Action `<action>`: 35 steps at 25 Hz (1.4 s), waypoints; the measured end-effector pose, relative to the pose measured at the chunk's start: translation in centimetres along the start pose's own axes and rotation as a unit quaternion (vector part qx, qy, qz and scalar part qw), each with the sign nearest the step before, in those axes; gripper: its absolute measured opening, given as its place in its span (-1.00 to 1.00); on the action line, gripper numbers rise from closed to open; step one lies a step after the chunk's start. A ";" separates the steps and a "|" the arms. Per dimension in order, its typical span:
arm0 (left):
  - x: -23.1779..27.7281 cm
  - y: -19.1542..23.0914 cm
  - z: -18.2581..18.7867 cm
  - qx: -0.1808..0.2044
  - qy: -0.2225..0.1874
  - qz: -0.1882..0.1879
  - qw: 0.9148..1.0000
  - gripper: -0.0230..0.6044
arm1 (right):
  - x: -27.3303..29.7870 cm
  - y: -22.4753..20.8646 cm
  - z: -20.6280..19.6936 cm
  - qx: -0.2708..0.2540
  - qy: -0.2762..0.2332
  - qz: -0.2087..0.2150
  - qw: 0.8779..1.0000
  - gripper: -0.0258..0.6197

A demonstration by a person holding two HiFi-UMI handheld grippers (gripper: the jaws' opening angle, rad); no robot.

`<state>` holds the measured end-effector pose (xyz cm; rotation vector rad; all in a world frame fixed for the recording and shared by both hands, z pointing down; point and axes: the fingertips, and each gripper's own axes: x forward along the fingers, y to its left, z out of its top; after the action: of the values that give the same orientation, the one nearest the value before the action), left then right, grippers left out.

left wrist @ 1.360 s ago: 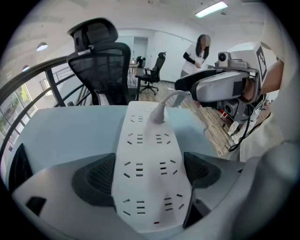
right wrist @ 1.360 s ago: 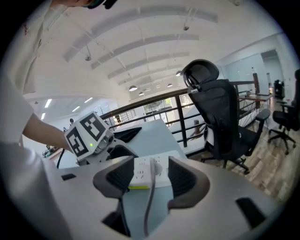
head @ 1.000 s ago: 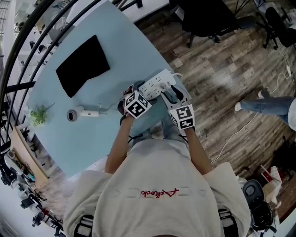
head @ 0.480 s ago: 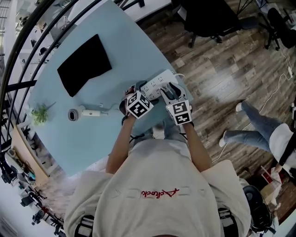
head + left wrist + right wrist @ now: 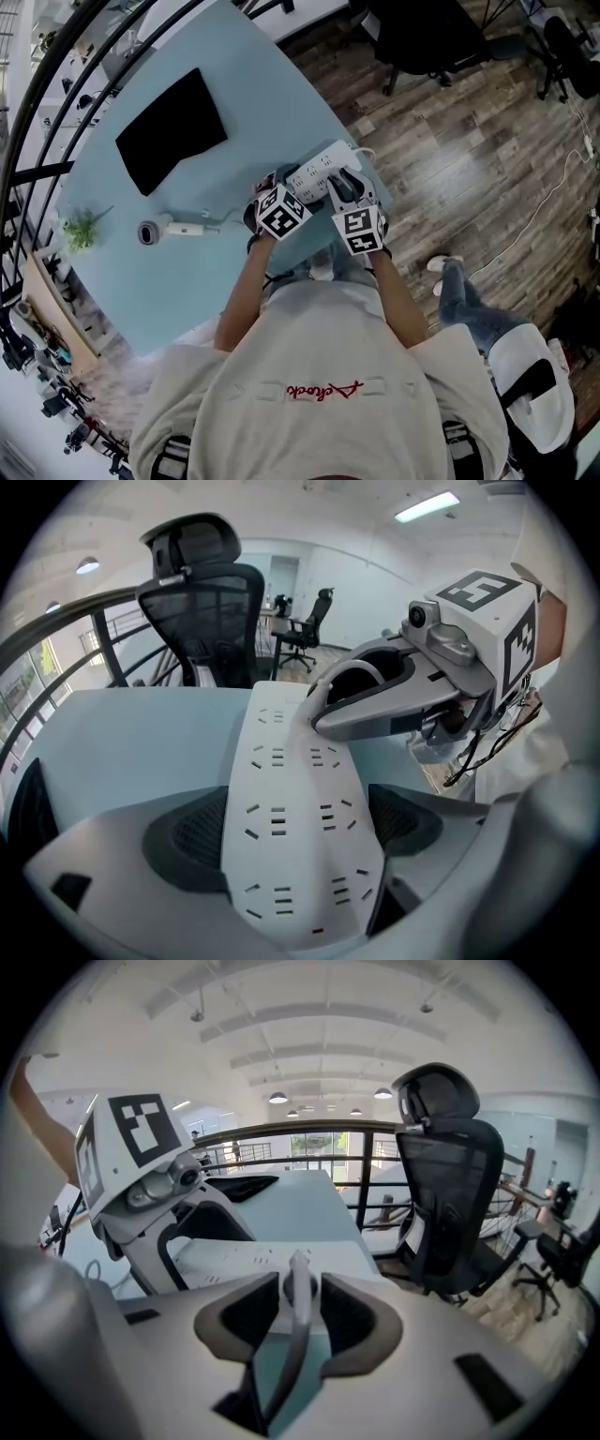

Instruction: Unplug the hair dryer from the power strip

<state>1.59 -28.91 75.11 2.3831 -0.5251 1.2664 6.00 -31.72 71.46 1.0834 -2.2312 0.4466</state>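
A white power strip (image 5: 315, 167) lies near the right edge of the pale blue table (image 5: 262, 94). My left gripper (image 5: 279, 186) is shut on its near end, with the pads against both long sides of the power strip (image 5: 281, 817). My right gripper (image 5: 345, 182) is at the strip's right side. Its jaws are closing around a grey plug (image 5: 299, 1284) and its cable (image 5: 289, 1354). A thin gap still shows on each side of the plug. The white hair dryer (image 5: 172, 228) lies on the table to the left, apart from both grippers.
A black flat pad (image 5: 172, 129) lies on the table's far left and a small green plant (image 5: 81, 232) at its left edge. A black office chair (image 5: 427, 37) stands beyond the table. A person (image 5: 497, 342) stands on the wooden floor at the right.
My right gripper has dropped a little towards the strip and rolled, and its jaws have narrowed. The left gripper has stayed put. The person on the floor has walked nearer.
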 end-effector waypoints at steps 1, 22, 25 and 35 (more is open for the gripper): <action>0.0 0.0 0.0 0.000 0.000 -0.001 1.000 0.47 | 0.0 0.0 0.0 0.002 0.001 -0.001 1.000 -0.46; 0.2 0.1 -0.1 -0.004 0.018 -0.003 1.000 0.47 | 0.0 -0.1 0.2 0.011 0.019 0.001 1.000 -0.56; 0.2 0.0 0.0 -0.005 0.020 -0.003 1.000 0.47 | -0.1 -0.1 0.2 0.006 0.019 -0.002 1.000 -0.56; 0.3 0.1 -0.1 -0.010 0.013 -0.002 1.000 0.47 | -1.4 -0.1 3.1 -0.028 -0.021 -0.001 0.999 -0.56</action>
<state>1.58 -28.96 75.43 2.3480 -0.5235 1.2825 5.56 -32.59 68.17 1.0767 -2.2654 0.3613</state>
